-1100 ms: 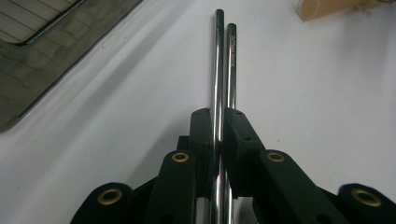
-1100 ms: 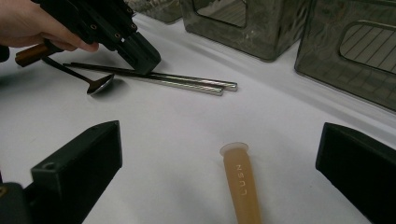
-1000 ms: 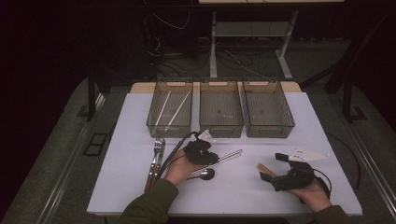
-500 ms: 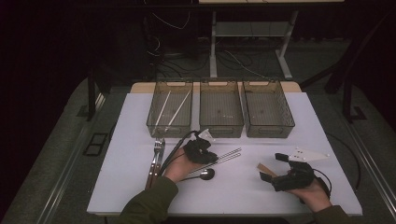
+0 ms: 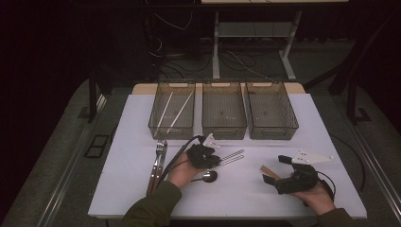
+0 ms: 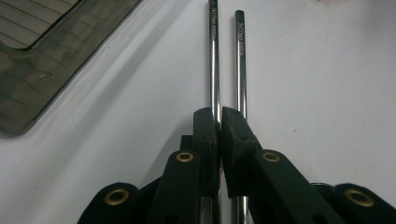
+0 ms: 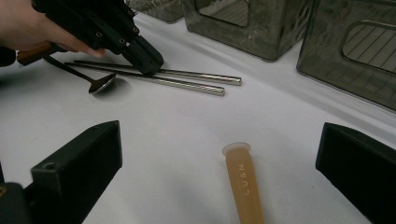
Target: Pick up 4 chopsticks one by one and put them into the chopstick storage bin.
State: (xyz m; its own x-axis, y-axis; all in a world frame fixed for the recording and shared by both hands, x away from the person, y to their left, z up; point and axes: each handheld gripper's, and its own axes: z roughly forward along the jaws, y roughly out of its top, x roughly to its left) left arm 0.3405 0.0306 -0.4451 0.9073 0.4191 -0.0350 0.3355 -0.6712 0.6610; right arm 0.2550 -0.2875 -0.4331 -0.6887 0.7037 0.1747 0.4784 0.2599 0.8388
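Note:
Two metal chopsticks [image 5: 231,157] lie side by side on the white table [image 5: 132,142]. My left gripper [image 5: 215,161] is down on their near ends. In the left gripper view its jaws [image 6: 218,114] have just been closing and pinch the left chopstick [image 6: 213,56], while the right chopstick [image 6: 240,56] runs under the right jaw. The right gripper view shows that gripper [image 7: 147,58] on the chopsticks [image 7: 187,79]. My right gripper [image 5: 275,169] rests open at the right, jaws wide [image 7: 219,135], with a tan handle [image 7: 243,186] lying between them untouched.
A spoon [image 5: 208,177] lies just beside the left hand. Forks [image 5: 158,161] lie at the left. Three smoky bins stand in a row at the back: the left bin [image 5: 156,124] holds white chopsticks [image 5: 176,111], then the middle bin [image 5: 223,130] and the right bin [image 5: 272,130].

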